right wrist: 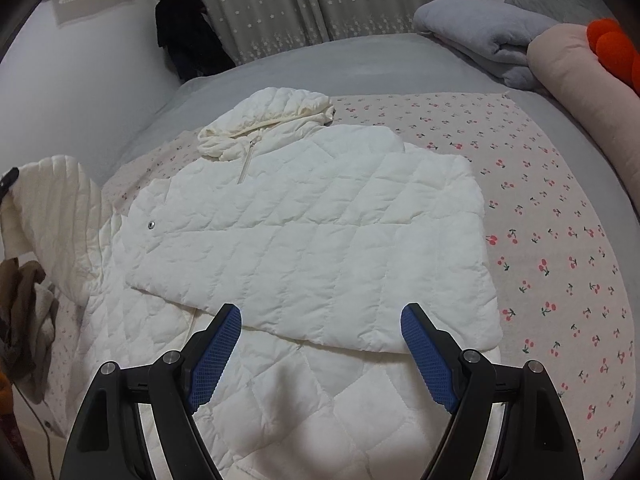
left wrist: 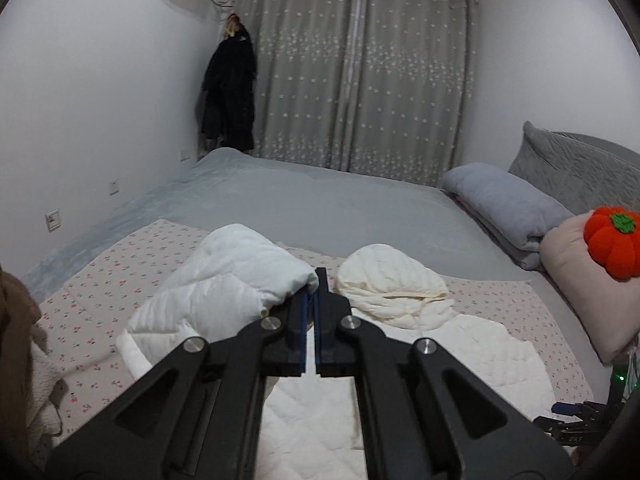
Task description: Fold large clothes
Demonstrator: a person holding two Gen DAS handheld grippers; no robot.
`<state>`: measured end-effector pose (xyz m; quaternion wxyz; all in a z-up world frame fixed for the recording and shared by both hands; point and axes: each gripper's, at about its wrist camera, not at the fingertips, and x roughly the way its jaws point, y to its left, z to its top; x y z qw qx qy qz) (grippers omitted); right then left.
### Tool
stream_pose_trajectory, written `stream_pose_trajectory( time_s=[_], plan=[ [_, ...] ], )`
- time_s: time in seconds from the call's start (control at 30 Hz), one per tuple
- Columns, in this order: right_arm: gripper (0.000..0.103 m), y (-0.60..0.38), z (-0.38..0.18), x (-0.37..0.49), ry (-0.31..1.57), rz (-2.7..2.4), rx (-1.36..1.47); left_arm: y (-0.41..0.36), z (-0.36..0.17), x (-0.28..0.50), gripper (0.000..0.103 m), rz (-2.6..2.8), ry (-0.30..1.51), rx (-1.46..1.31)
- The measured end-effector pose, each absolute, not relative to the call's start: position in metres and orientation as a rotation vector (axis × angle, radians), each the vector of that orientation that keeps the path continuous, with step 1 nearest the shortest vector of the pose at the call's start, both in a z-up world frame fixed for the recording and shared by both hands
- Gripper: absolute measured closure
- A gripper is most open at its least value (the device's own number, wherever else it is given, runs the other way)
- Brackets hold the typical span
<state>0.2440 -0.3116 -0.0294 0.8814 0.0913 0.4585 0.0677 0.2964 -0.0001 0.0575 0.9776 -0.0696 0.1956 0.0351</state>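
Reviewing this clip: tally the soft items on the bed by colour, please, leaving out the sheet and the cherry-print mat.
White: 1, the quilted jacket
Grey: 2, the folded blanket and the pillow
Pink: 1, the cushion
Orange: 1, the pumpkin toy
Brown: 1, the garment at the edge
Total: 6

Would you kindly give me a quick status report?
Left tongs shut on jacket sleeve, lifted. Right tongs open above white jacket, one side folded. Nothing in the way.

White walls (left wrist: 100, 92), grey starred curtains (left wrist: 360, 80) drawn, grey bed (left wrist: 320, 208), dim light.
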Motion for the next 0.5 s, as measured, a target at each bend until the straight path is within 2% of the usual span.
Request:
stream_pose_trajectory(
  time_s=[0.2,0.37,0.5],
  plan=[
    [0.019,-0.318,-0.031,0.244,0.963,0.127,0.201,-0.074,0.046,0.308,0.1,-0.135,0.464,-0.049],
    [0.019,-0.324,-0.031,0.247,0.974,0.112,0.199,-0.13,-0.016,0.314,0.099,-0.279,0.662,0.05],
    [0.019,-0.326,-0.032,0.248,0.991,0.111,0.201,-0.147,-0.088,0.324,0.099,-0.313,0.909,0.115]
  ],
)
